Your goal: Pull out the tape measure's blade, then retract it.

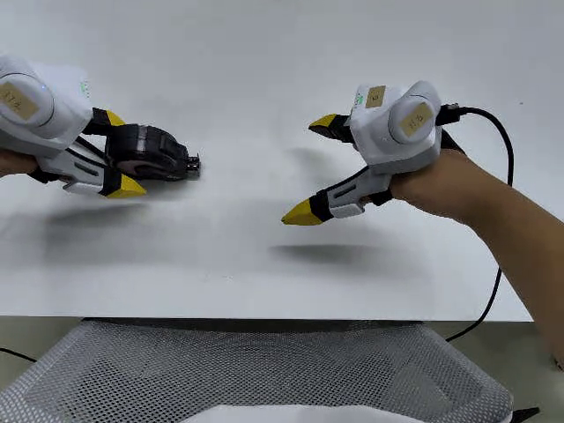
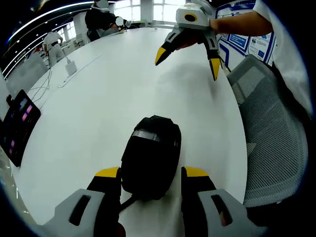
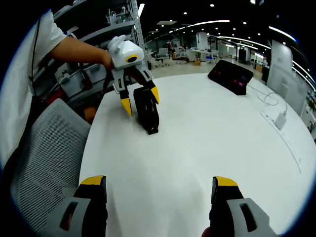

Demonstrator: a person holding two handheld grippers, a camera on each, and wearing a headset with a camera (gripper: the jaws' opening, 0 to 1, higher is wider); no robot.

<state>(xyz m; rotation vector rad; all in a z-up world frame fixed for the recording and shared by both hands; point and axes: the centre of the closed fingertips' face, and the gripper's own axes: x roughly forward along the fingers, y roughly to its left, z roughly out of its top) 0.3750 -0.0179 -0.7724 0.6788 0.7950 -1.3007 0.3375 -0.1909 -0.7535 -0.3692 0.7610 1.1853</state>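
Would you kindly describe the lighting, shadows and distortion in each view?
Head view: bright, even light; soft shadows on the white table beneath the left gripper and right gripper; no glare. Left gripper view: fisheye bows the table edge; the black tape measure is sharp. Right gripper view: same bowing; ceiling lights form bright streaks.

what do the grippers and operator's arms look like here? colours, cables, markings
The left gripper and right gripper match: rounded white housings, black jaws with yellow tips, tan stickers on the bodies. A black cable leaves the right gripper's rear. The person wears a white short sleeve; the forearms are bare.
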